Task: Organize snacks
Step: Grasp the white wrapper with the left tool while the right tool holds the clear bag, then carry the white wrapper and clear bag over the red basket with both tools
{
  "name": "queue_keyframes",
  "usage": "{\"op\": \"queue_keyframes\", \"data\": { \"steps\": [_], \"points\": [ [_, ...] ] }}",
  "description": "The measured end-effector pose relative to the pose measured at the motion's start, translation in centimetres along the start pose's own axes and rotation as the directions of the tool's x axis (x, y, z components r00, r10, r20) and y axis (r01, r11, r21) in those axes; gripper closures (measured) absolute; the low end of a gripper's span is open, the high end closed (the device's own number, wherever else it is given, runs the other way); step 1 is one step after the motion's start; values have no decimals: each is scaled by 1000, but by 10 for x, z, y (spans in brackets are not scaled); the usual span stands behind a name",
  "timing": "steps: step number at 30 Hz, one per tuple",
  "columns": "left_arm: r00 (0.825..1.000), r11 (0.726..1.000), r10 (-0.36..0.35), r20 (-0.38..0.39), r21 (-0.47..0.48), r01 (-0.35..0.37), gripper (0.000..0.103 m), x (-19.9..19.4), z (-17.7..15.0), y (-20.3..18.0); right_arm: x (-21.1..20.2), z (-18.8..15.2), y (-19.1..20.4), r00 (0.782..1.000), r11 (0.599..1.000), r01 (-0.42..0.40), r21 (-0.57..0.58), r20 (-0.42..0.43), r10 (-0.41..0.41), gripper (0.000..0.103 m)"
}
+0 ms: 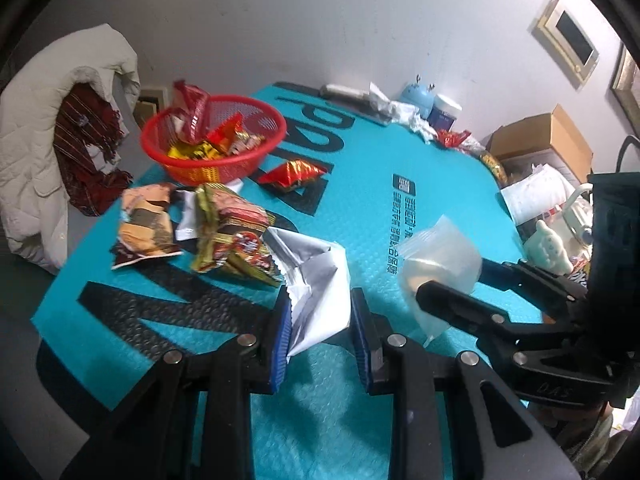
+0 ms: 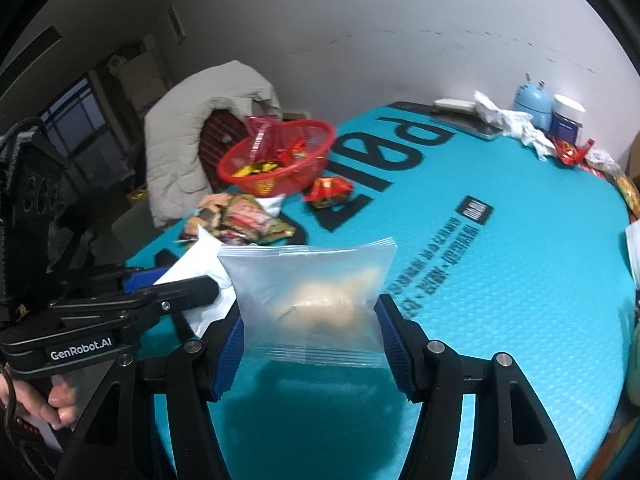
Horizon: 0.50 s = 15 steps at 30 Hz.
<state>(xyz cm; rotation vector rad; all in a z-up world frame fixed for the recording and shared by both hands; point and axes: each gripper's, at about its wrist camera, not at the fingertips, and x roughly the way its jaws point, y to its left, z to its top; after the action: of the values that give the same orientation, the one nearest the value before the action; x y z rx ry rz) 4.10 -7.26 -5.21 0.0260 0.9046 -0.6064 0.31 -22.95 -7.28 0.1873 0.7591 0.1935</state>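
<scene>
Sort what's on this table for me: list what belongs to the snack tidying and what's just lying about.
Part of the job:
red basket
white wrapper in the left gripper
clear packet in the right gripper
red packet
loose packets beside the basket

Just lying about:
cream jacket
blue gadget
white jar
cardboard box
crumpled tissue
</scene>
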Motion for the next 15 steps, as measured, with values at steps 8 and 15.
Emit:
{"op": "queue_keyframes", "data": {
  "steps": [8,15],
  "points": [
    [997,1000,11,82,-20,-9,76,-36,-3,13,-7,6,31,998,997,-62,-43,17,63,41],
    [989,999,17,144,-31,-13,76,-60,0,24,-9,22,49,993,992,-111,-54,32,113,41]
  ]
}}
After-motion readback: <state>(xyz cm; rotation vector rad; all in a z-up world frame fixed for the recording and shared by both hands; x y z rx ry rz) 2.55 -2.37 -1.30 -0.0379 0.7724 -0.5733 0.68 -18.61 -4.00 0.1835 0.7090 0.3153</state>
